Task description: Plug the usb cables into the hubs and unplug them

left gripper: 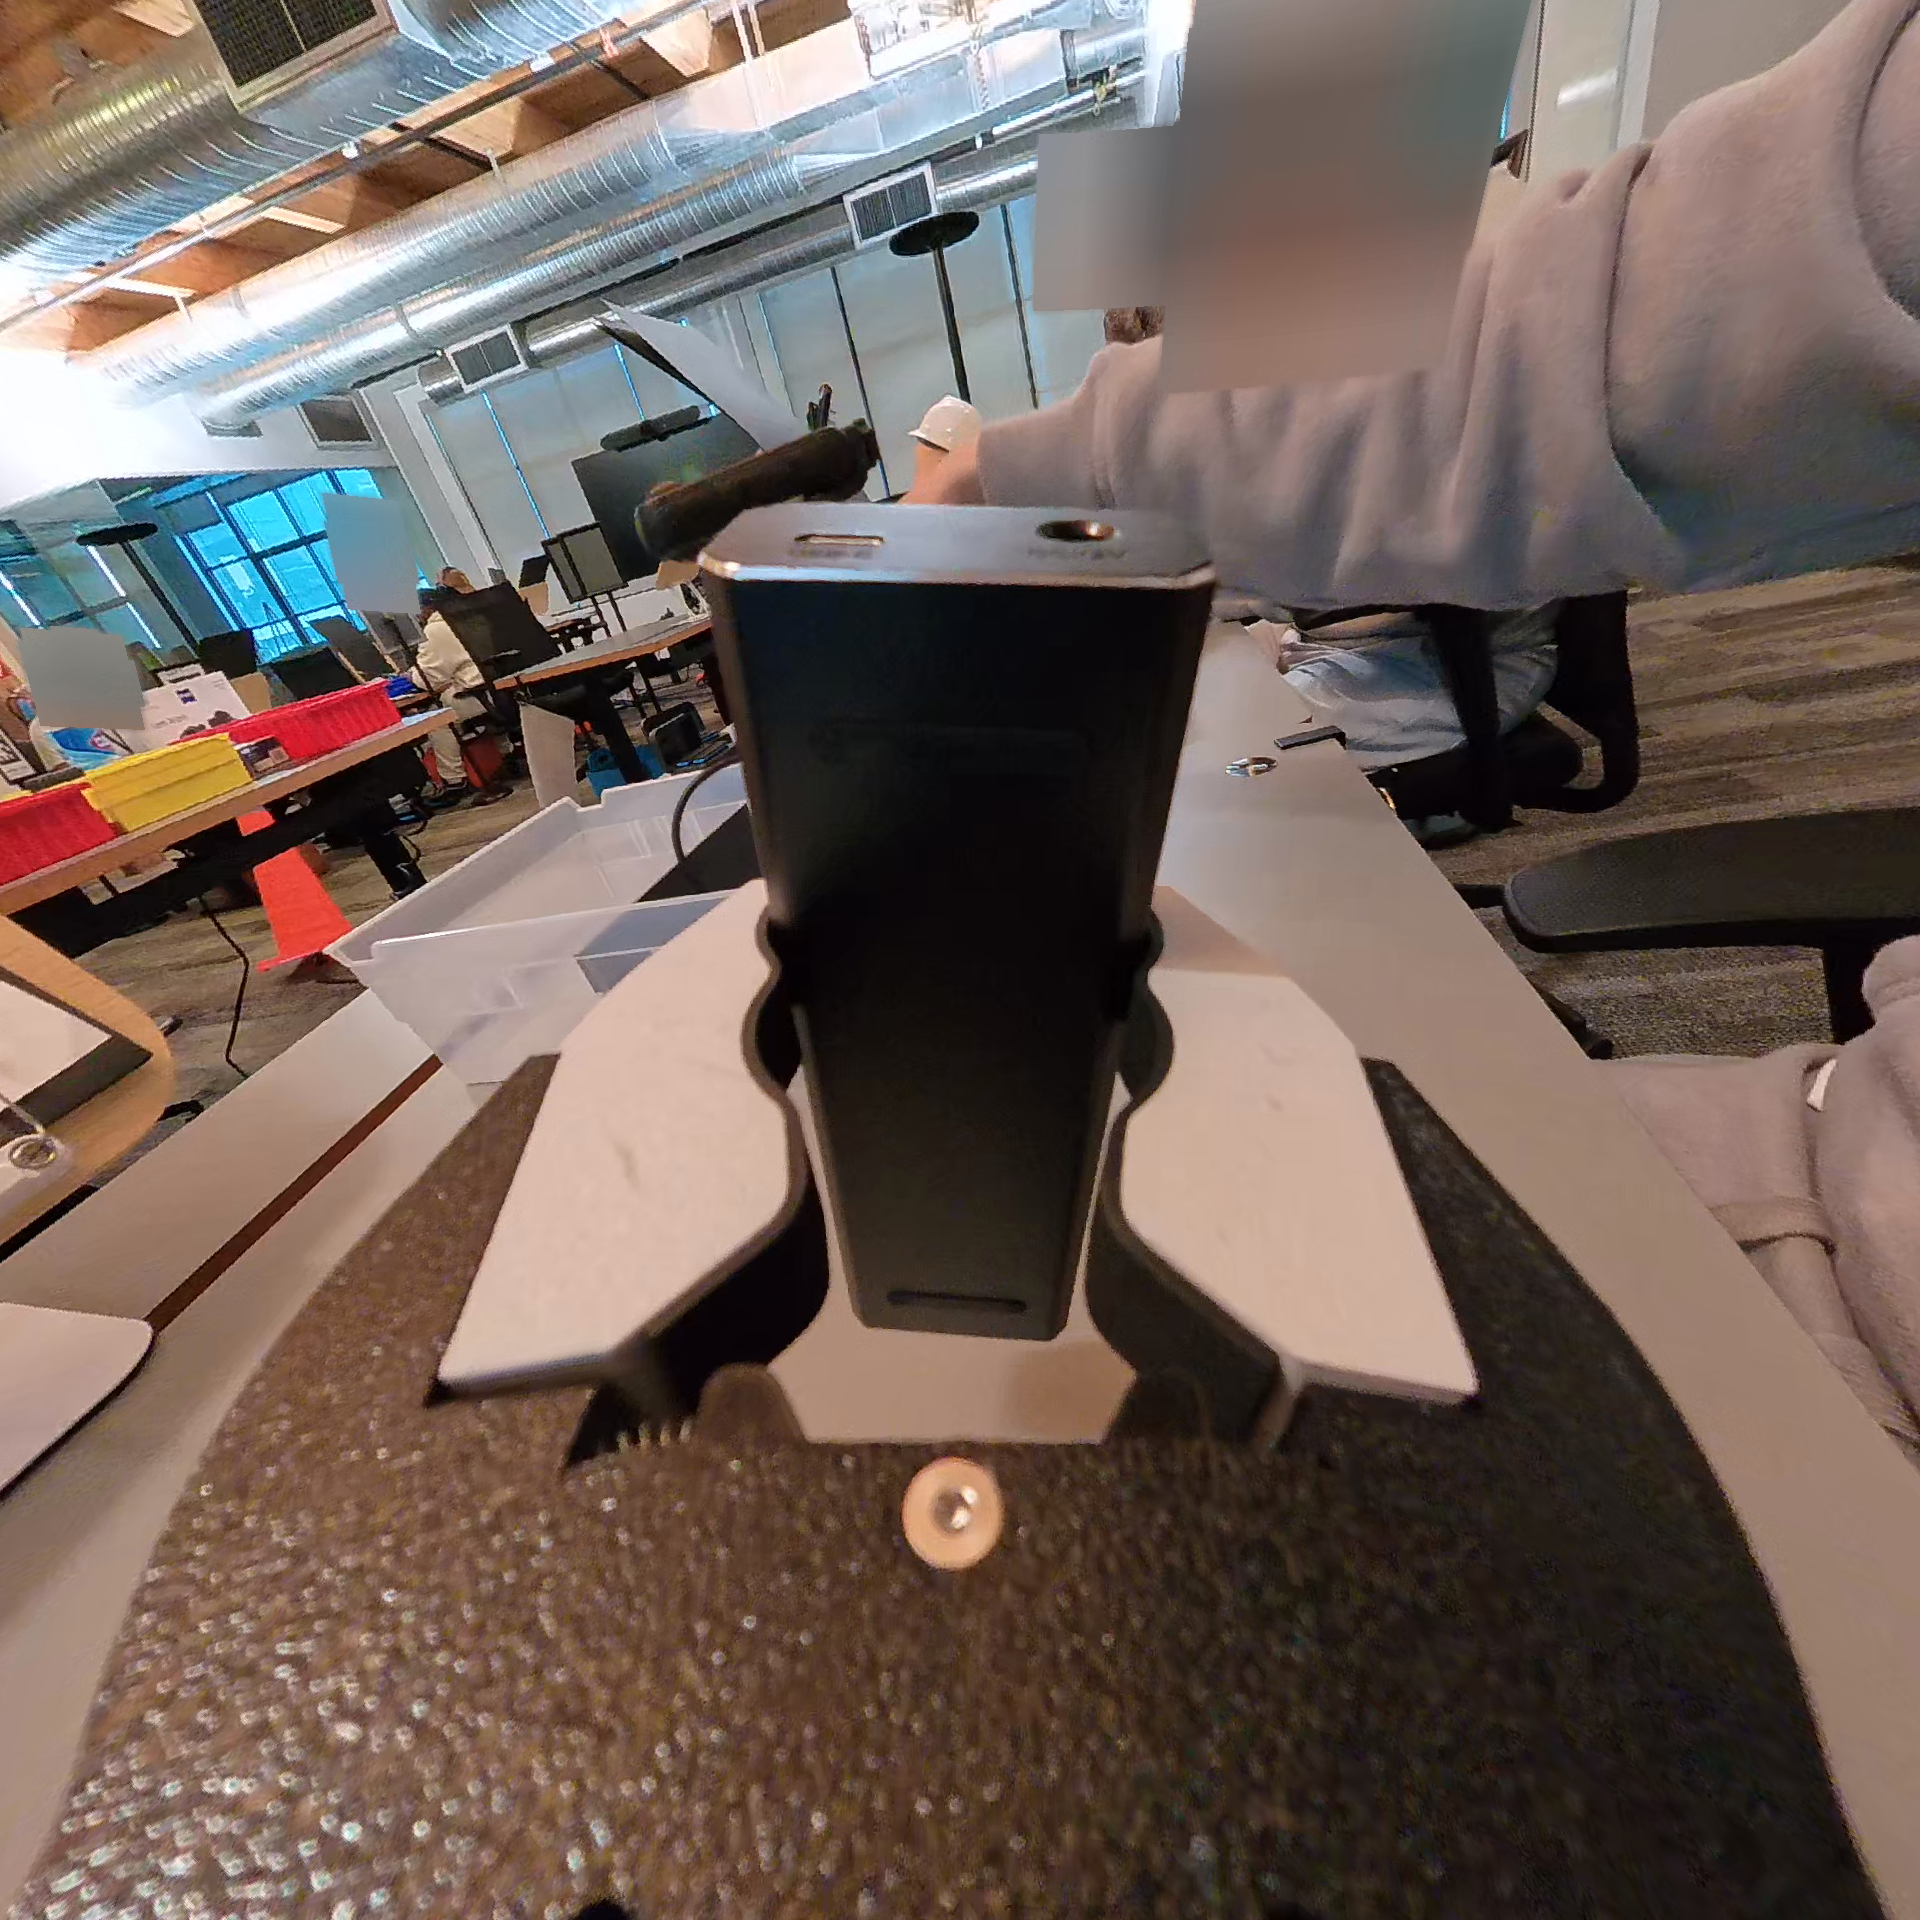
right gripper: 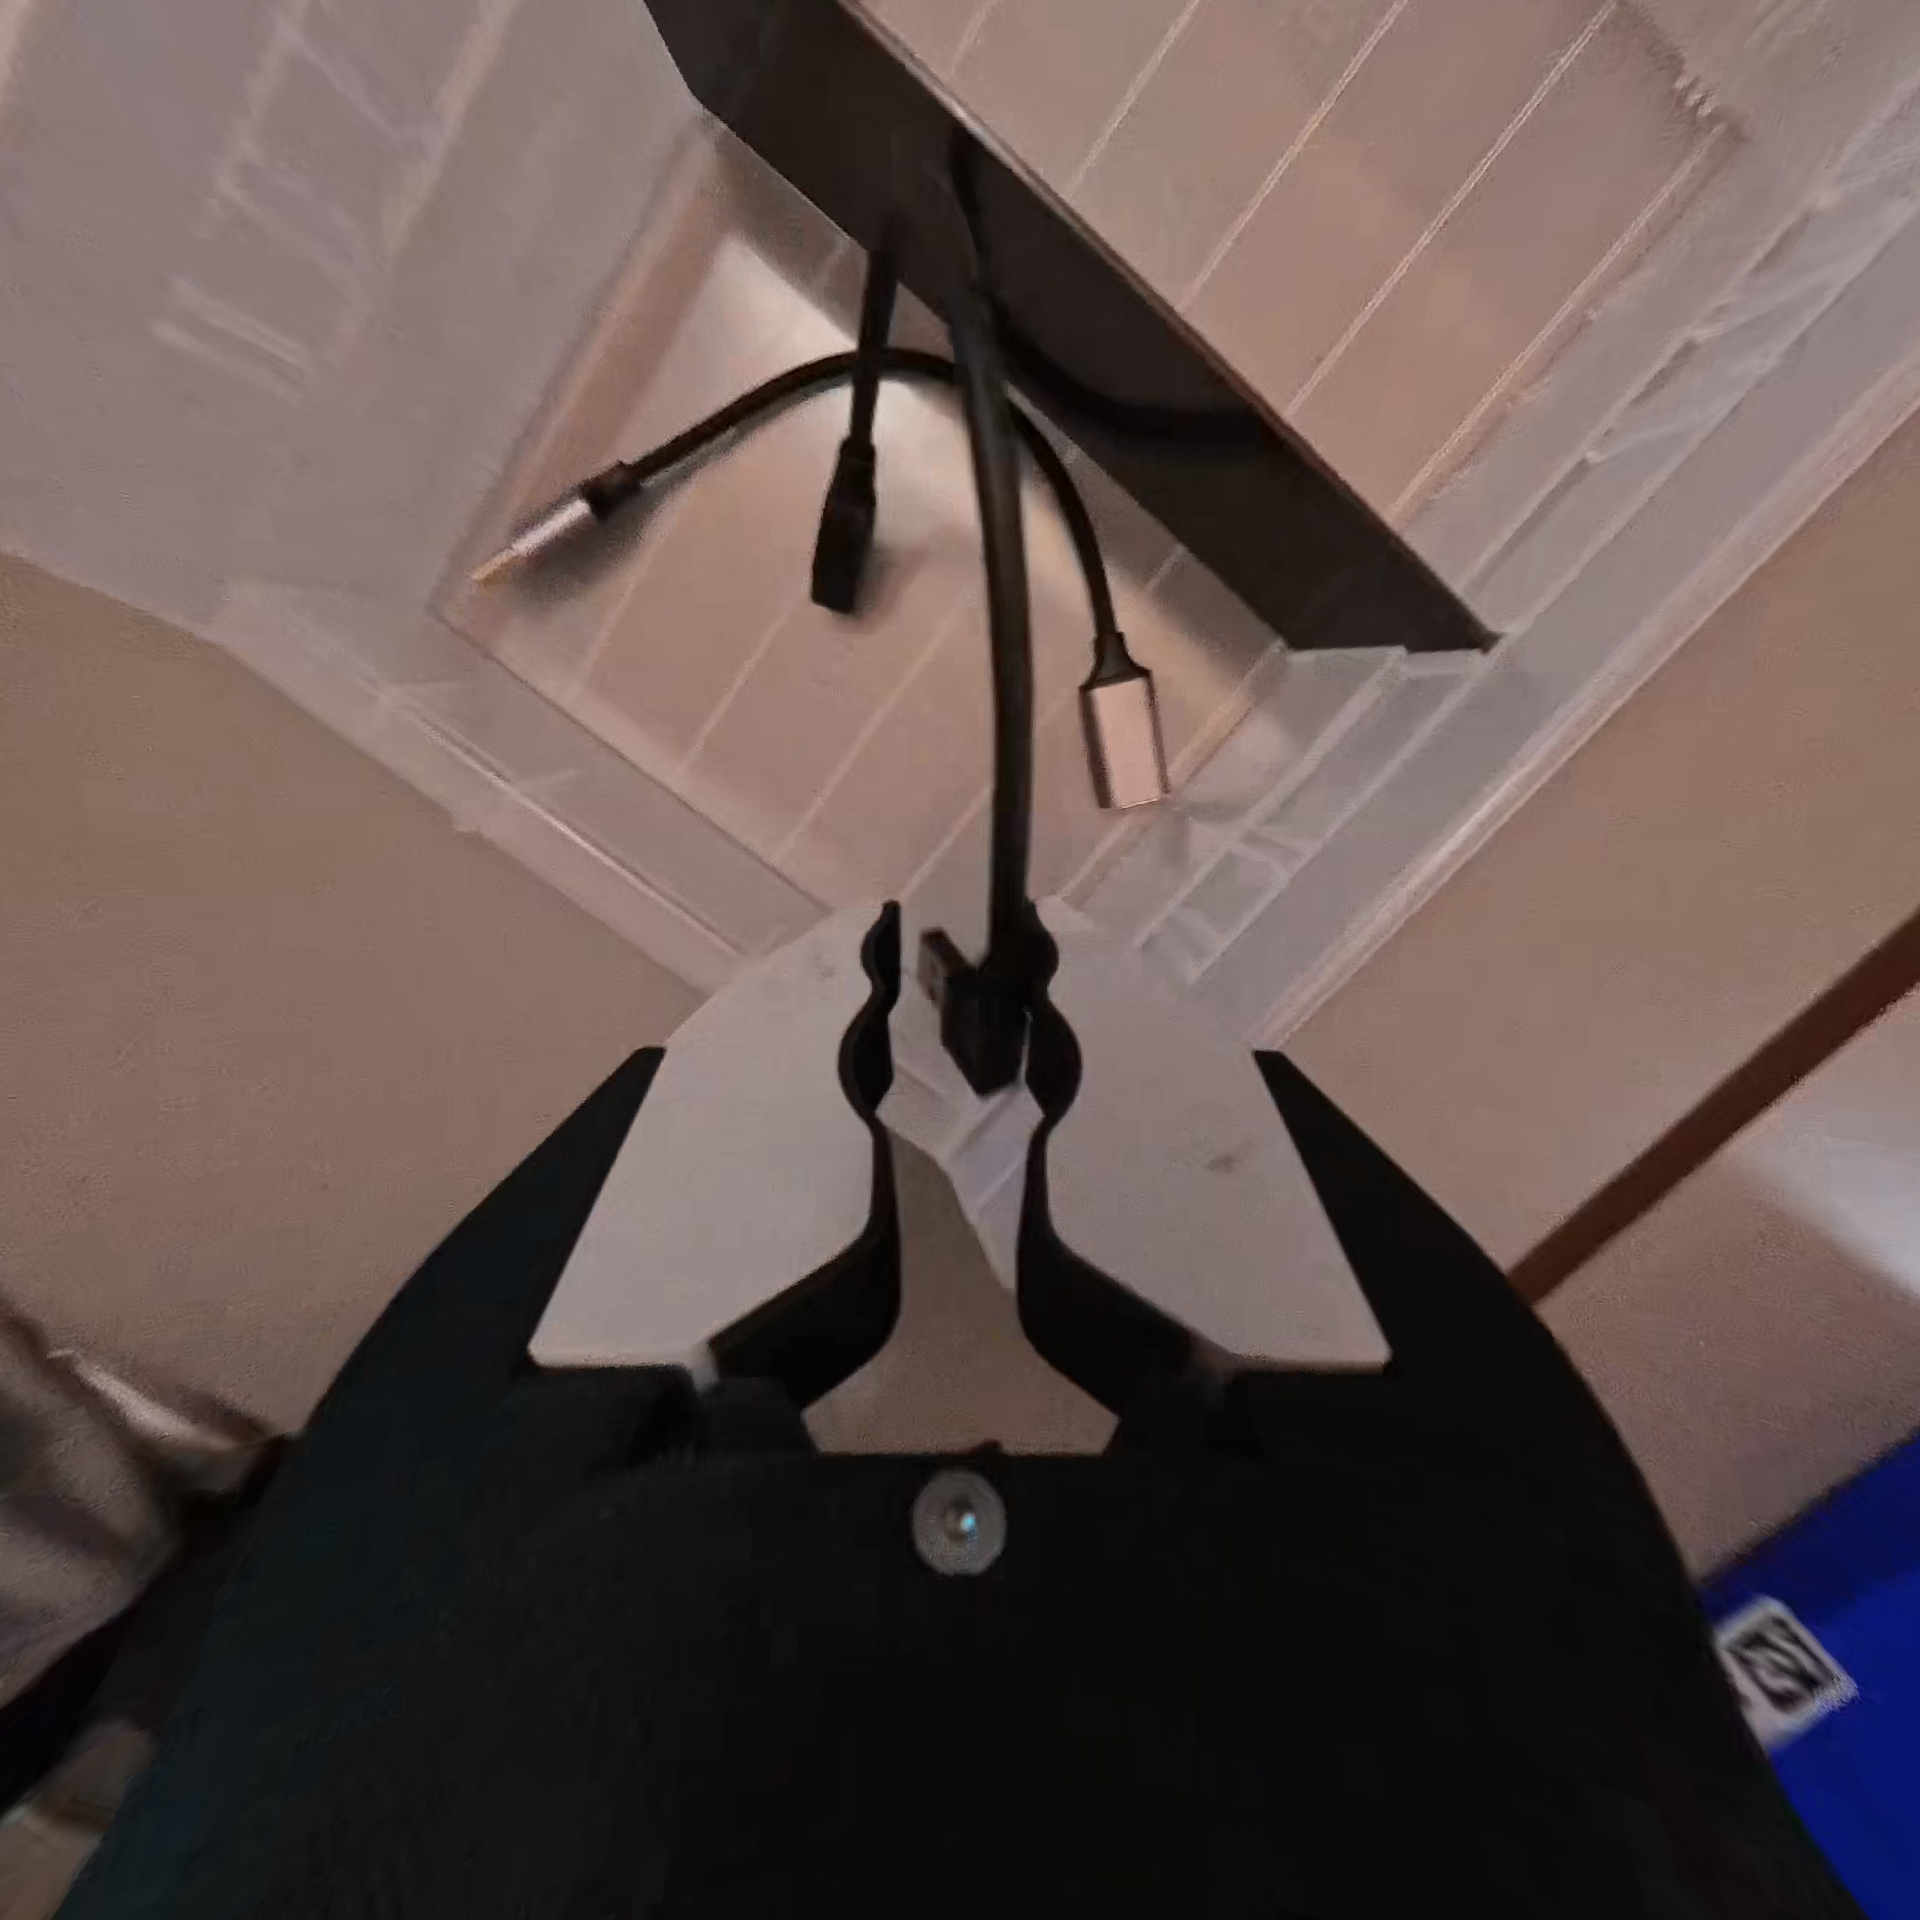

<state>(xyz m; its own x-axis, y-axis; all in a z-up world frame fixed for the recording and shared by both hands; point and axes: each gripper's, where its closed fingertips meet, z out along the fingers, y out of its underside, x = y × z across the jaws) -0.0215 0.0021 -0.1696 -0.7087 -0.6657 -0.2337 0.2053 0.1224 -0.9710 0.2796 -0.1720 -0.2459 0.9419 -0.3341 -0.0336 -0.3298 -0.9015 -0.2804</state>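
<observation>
In the left wrist view, my left gripper [left gripper: 961,966] is shut on a dark rectangular hub [left gripper: 956,883]. It holds the hub on end above the table, and the hub's top face shows two ports. In the right wrist view, my right gripper [right gripper: 961,997] hangs over the rim of a clear bin [right gripper: 644,862]. Its jaws stand narrowly apart around a black USB plug [right gripper: 982,1029]. The plug leans on the right finger [right gripper: 1044,997], with a thin gap on its left side. Its black cable [right gripper: 1003,644] arcs back into the bin. The picture is blurred by motion.
In the bin lie a silver-tipped cable [right gripper: 540,540], a short black plug [right gripper: 842,540], a silver USB plug [right gripper: 1122,743] and a dark flat object [right gripper: 1091,343]. A person's grey sleeve [left gripper: 1455,416], a clear bin [left gripper: 540,914] and office chairs [left gripper: 1714,883] surround the grey table [left gripper: 1351,883].
</observation>
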